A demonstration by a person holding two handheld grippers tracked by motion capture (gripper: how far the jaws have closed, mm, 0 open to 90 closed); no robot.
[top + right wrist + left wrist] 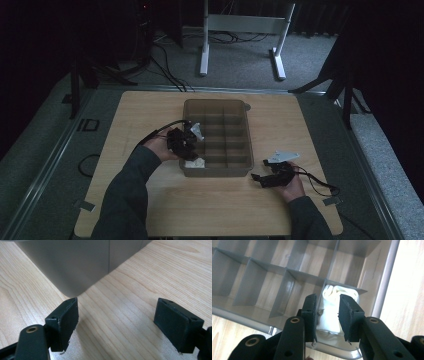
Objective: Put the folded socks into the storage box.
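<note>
A: Item one, left claw (327,315). State?

B: Jaws narrowly parted, pads clear of the cloth (332,312). The cloth sits between and below them, not gripped. In the high view this claw (186,141) hangs over the lower left corner of the tray (247,131).

A: Item two, the cloth. Location?

B: White, bunched, in the tray's corner cell (194,163), lower left in the high view. In the left gripper view it lies at centre, pressed against a divider (304,277) on the left and near the tray's outer wall on the right. The other cells look bare.

A: Item three, right claw (117,322)?

B: Wide apart, nothing between the jaws, resting low over the worktop (155,272). Lower right of the high view (272,178), just beside the tray's corner.

A: Step in hand, as you judge it?

B: Releasing the cloth into its cell and withdrawing. To do it well: lift straight out, jaws parted enough that no fold catches on a pad and rides up. Keep clear of the divider, which stands close to the left jaw. Check the cloth sits wholly within the one cell, with no edge draped over the wall.

A: Right claw's part?

B: Hold off, or steady the tray if it shifts.
</note>
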